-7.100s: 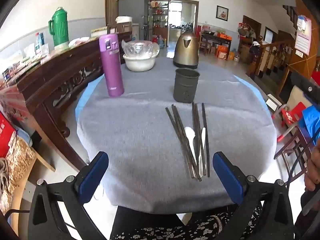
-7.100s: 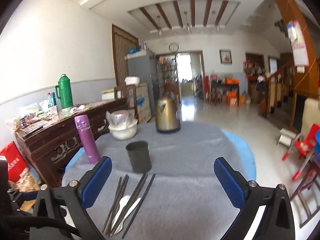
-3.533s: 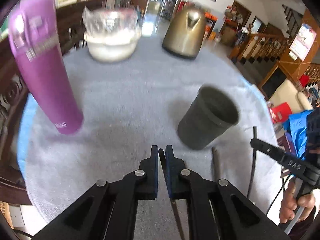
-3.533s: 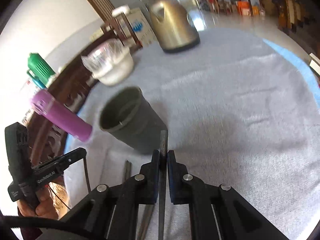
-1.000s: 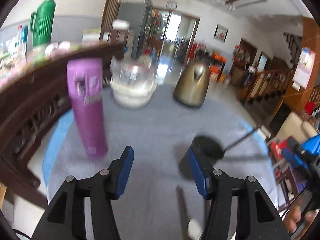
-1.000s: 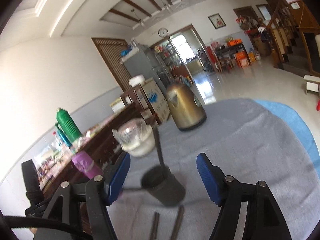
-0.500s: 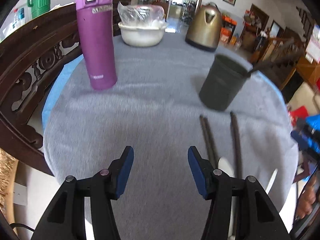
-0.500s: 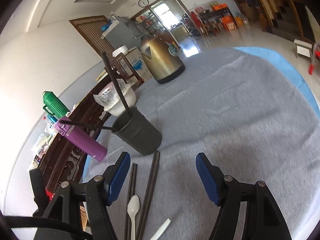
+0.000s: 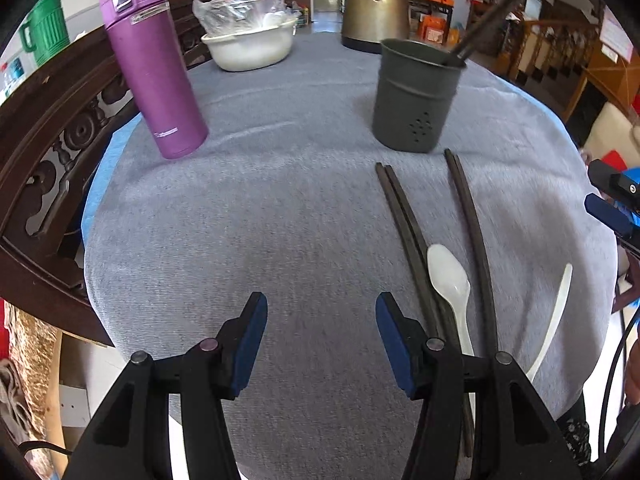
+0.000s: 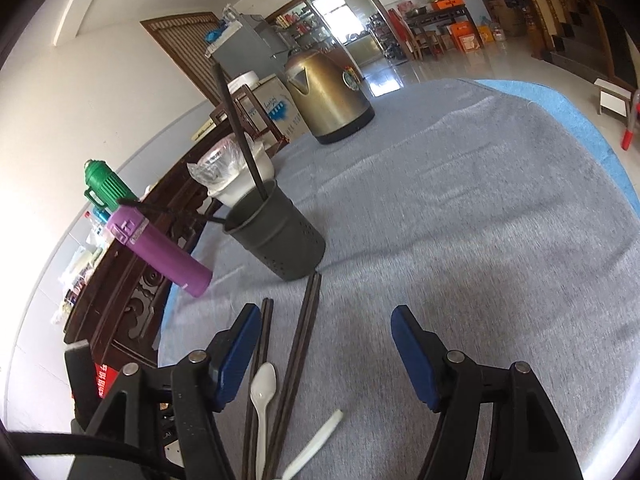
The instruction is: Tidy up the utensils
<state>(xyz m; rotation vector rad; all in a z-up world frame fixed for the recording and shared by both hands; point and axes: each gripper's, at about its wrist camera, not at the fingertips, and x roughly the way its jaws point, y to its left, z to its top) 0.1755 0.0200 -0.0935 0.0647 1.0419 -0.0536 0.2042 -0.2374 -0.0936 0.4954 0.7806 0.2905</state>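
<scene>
Two dark chopsticks [image 9: 494,12] now stand in the dark grey perforated metal holder [image 9: 416,98]. Your left gripper [image 9: 320,334] and right gripper [image 10: 326,354] have dropped back empty, jaws wide. Two chopstick pairs [image 9: 404,224] and two white plastic spoons [image 9: 450,280] remain on the grey cloth.

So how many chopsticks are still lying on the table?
4. One pair lies side by side left of the white spoon, and another pair lies right of it. Two more chopsticks already stand in the grey holder, so they don't count.
</scene>
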